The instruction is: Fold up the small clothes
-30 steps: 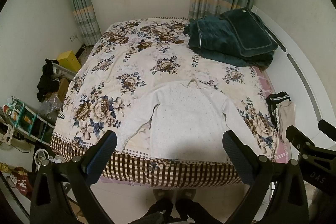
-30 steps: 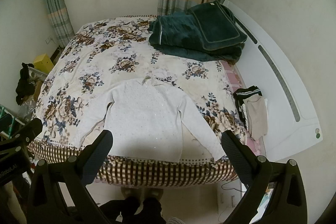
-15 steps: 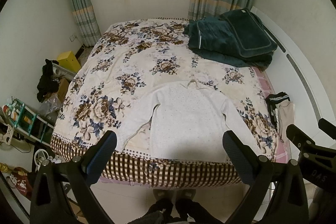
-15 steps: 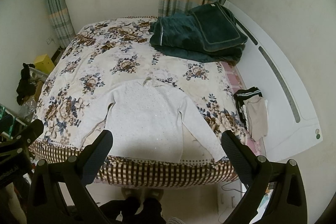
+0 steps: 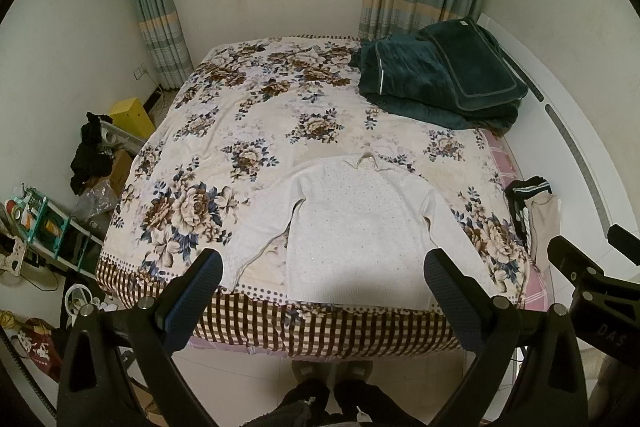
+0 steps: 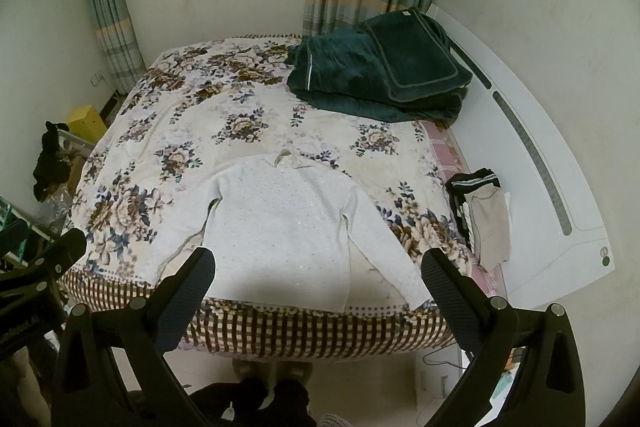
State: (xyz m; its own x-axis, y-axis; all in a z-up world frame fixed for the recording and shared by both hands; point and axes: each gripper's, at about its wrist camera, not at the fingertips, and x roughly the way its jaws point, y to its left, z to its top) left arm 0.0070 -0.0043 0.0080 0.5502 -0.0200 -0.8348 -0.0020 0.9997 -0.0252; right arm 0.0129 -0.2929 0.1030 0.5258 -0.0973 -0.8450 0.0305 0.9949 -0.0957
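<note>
A small white long-sleeved top (image 5: 356, 227) (image 6: 280, 227) lies flat on the floral bedspread (image 5: 248, 131) (image 6: 188, 131), collar away from me, hem at the near edge, sleeves spread to both sides. My left gripper (image 5: 322, 267) is held above and in front of the bed's foot, open and holding nothing. My right gripper (image 6: 318, 267) hangs beside it at the same height, open too, nothing between its fingers. Neither touches the top.
A folded dark green blanket (image 5: 436, 83) (image 6: 380, 75) sits at the far right of the bed. A small pile of folded clothes (image 5: 536, 211) (image 6: 480, 211) lies at the right edge. Clutter and a yellow box (image 5: 132, 115) stand on the floor at the left. A person's legs (image 5: 332, 403) are below.
</note>
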